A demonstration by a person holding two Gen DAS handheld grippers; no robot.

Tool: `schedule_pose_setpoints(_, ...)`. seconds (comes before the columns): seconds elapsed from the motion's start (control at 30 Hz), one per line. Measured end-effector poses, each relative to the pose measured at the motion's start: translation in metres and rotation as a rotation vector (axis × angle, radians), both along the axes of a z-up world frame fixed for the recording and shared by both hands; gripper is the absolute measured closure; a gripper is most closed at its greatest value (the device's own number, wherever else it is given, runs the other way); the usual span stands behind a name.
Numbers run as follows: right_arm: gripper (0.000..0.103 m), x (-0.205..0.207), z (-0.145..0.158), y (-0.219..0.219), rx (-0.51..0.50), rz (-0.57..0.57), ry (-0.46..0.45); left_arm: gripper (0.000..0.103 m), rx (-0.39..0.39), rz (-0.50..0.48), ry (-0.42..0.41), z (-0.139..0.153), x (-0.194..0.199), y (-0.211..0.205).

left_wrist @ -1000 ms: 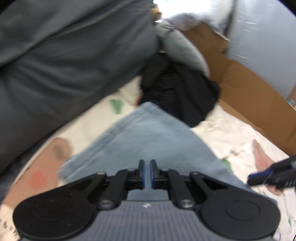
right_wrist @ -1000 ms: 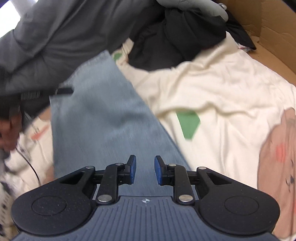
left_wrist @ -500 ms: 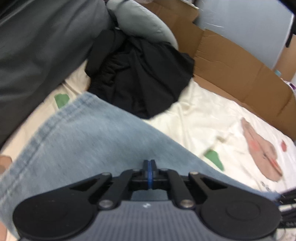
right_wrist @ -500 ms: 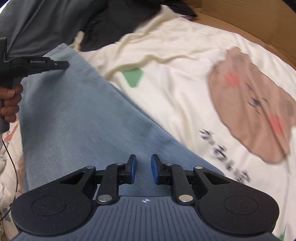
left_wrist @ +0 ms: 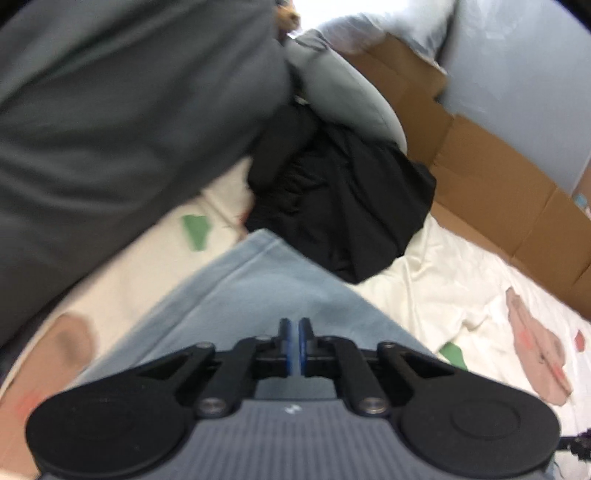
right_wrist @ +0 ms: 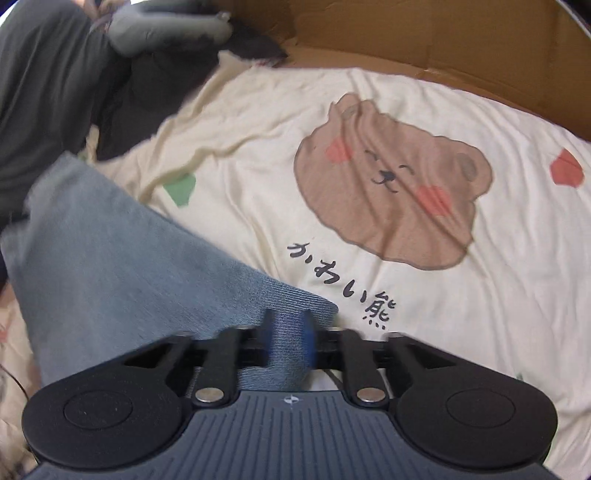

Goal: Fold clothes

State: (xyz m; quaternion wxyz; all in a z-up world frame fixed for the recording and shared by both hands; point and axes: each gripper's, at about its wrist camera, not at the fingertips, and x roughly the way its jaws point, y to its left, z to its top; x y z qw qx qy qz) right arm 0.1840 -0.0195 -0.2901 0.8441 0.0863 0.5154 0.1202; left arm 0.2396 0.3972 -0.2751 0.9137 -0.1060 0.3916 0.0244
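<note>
A light blue denim garment (left_wrist: 266, 291) lies on the cream bear-print sheet (left_wrist: 443, 266). My left gripper (left_wrist: 294, 328) hovers over its near part with the pads almost touching. Whether any cloth is pinched between them does not show. In the right wrist view the same denim (right_wrist: 122, 258) runs from the upper left down under my right gripper (right_wrist: 288, 332). Its jaws are opening, blurred, with the denim's corner lying between the pads and no pad pressing on it.
A crumpled black garment (left_wrist: 343, 199) lies beyond the denim, beside a light grey bundle (left_wrist: 351, 99) and a large dark grey cloth (left_wrist: 110, 110). Brown cardboard (right_wrist: 406, 29) walls the far side. The brown bear print (right_wrist: 388, 184) and black lettering (right_wrist: 343, 284) mark the sheet.
My right gripper's jaws have spread apart and its view has swung right, bringing the bear print to the middle. The left view pushed toward the black garment, then drew back.
</note>
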Motion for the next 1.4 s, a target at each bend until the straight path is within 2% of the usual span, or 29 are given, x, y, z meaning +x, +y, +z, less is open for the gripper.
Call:
schedule_pose_setpoints(0.2,0.059,-0.025,-0.009,-0.012,0.122,-0.039,0.075,0.098,0.037,0.046,0.059,0.006,-0.055,0.021)
schedule_pose_setpoints(0.37,0.059,-0.048,-0.028,-0.014,0.200,-0.058,0.176,0.092,0.007,0.061,0.072,0.010,-0.078,0.026)
schedule_pose_setpoints(0.47,0.058,-0.062,-0.038,-0.013,0.293,-0.061,0.223,0.084,-0.041,0.035,0.071,0.013,-0.093,0.021)
schedule_pose_setpoints(0.57,0.059,-0.076,-0.050,-0.010,0.376,-0.085,0.282,0.082,-0.077,0.014,0.090,0.007,-0.103,0.011)
schedule_pose_setpoints(0.77,0.058,-0.087,-0.068,-0.016,0.520,-0.169,0.281,0.075,-0.168,-0.010,0.142,-0.011,-0.121,-0.013)
schedule_pose_setpoints(0.97,0.059,-0.071,-0.083,-0.024,0.625,-0.278,0.292,0.072,-0.223,-0.023,0.167,-0.021,-0.138,-0.027)
schedule_pose_setpoints(1.1,0.061,-0.071,-0.085,-0.027,0.725,-0.298,0.286,0.072,-0.208,-0.031,0.209,-0.023,-0.141,-0.036)
schedule_pose_setpoints(1.23,0.061,-0.084,-0.081,-0.034,0.866,-0.310,0.257,0.066,-0.213,-0.025,0.238,-0.025,-0.147,-0.045)
schedule_pose_setpoints(1.4,0.061,-0.084,-0.099,-0.022,0.830,-0.295,0.303,0.066,-0.243,-0.034,0.293,-0.037,-0.157,-0.062)
